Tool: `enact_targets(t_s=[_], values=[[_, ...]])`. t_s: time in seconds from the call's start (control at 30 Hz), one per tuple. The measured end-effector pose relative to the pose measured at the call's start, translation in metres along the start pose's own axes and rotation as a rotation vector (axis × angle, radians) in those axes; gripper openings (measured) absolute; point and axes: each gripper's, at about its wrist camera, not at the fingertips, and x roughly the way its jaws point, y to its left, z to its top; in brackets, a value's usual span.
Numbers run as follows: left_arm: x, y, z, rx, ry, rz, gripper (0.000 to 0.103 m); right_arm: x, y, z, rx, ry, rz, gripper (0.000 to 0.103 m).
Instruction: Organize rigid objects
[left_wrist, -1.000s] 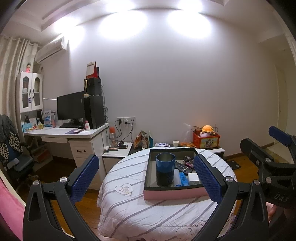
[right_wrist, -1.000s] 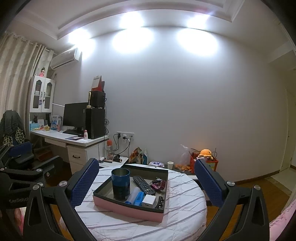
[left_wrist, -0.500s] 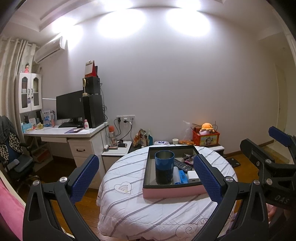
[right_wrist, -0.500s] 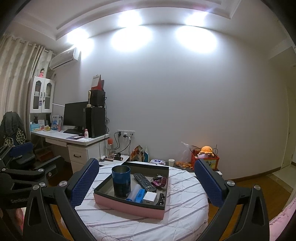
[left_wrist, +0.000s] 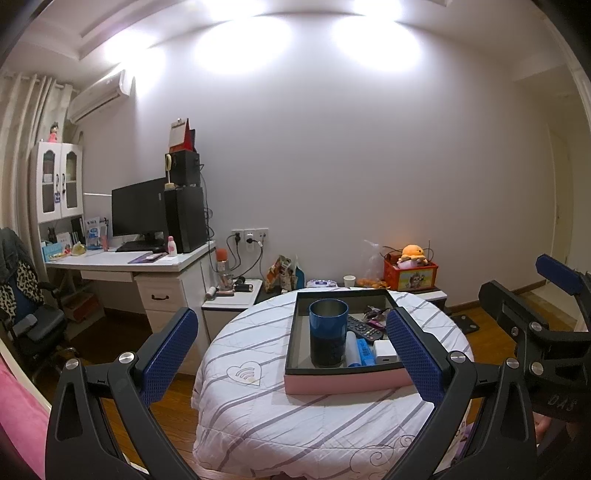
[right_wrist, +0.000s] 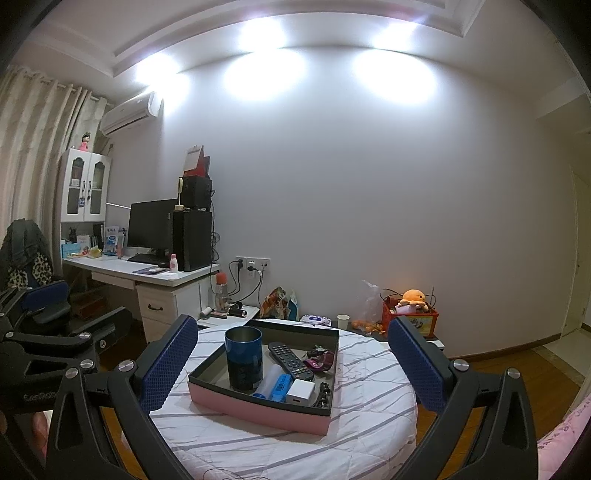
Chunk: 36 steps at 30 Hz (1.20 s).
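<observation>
Both tools hang back from the round table (right_wrist: 369, 417), well short of it. The left gripper (left_wrist: 291, 350) is spread wide with nothing between its blue pads; the right gripper (right_wrist: 288, 362) is just as wide and just as empty.

Everything rigid sits in the pink tray (right_wrist: 258, 406) in the middle of the striped cloth. The blue cup (right_wrist: 243, 358) stands upright in the tray's near-left corner, the remote (right_wrist: 290, 360) lies slanting behind it, and the white charger (right_wrist: 300, 392) and blue tube (right_wrist: 279, 387) rest by the near rim (the small dark bits at the far right I can't make out).

The cloth outside the tray carries nothing loose. That fits a tray gathered full, or one about to be sorted out, so I can't call the step or the next move.
</observation>
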Motion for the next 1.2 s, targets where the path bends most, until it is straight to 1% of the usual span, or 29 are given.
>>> enact_targets(t_s=[1.2], values=[[0.0015, 0.0008, -0.0017, 0.002, 0.004, 0.004, 0.103, 0.0009, -0.0019, -0.0005, -0.004, 0.013, 0.01, 0.103]])
